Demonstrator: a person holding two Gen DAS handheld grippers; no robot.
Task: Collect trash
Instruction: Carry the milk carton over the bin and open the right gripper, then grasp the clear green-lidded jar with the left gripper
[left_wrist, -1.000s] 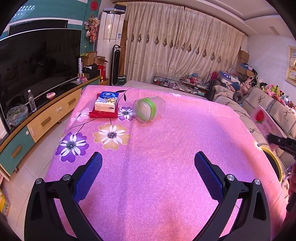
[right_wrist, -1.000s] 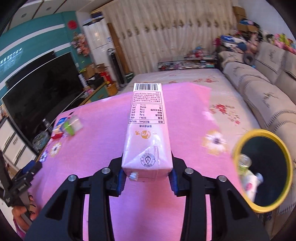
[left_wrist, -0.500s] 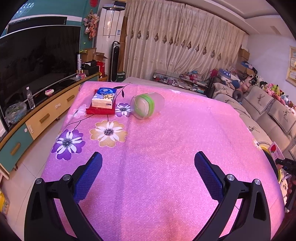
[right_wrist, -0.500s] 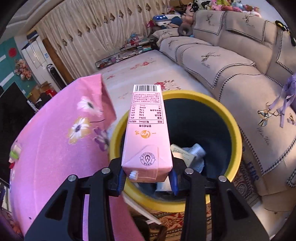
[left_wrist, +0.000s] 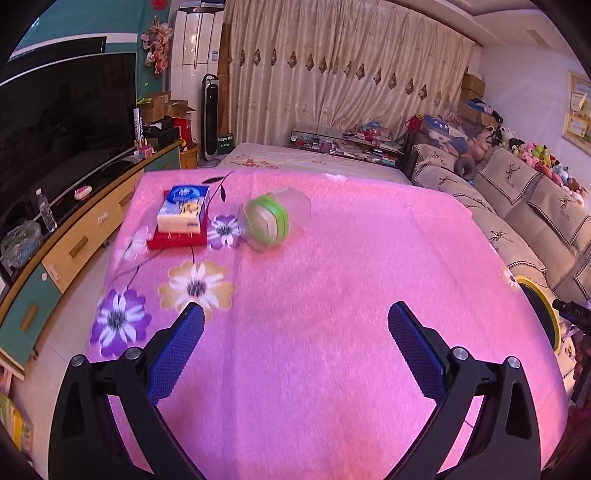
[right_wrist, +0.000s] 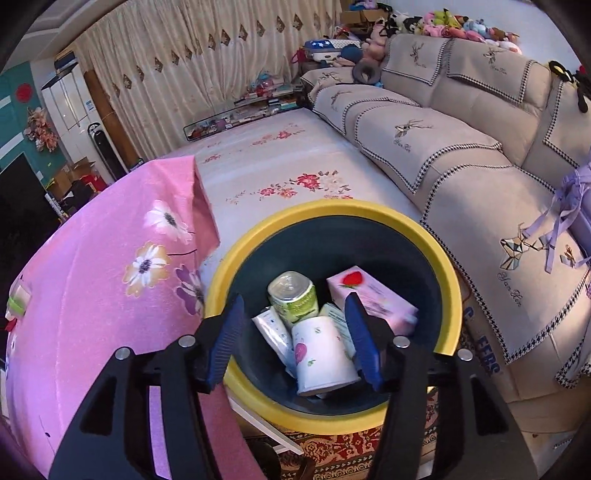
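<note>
1. The left gripper (left_wrist: 295, 321) is spread wide over the pink desk (left_wrist: 332, 280). A clear jar (left_wrist: 271, 219) lies at 11 o'clock, beside a tissue pack (left_wrist: 183, 208).
2. The right gripper (right_wrist: 295, 336) is spread, holding nothing, above the yellow bin (right_wrist: 450, 295).
3. The pink carton (right_wrist: 369, 295) lies inside with a green can (right_wrist: 293, 297).

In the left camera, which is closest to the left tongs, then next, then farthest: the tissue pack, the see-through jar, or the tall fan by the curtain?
1. Jar, lying on its side, just left of middle on the pink cloth.
2. Tissue pack, slightly farther, far left on a red tray.
3. Fan, on the floor by the curtain.
</note>
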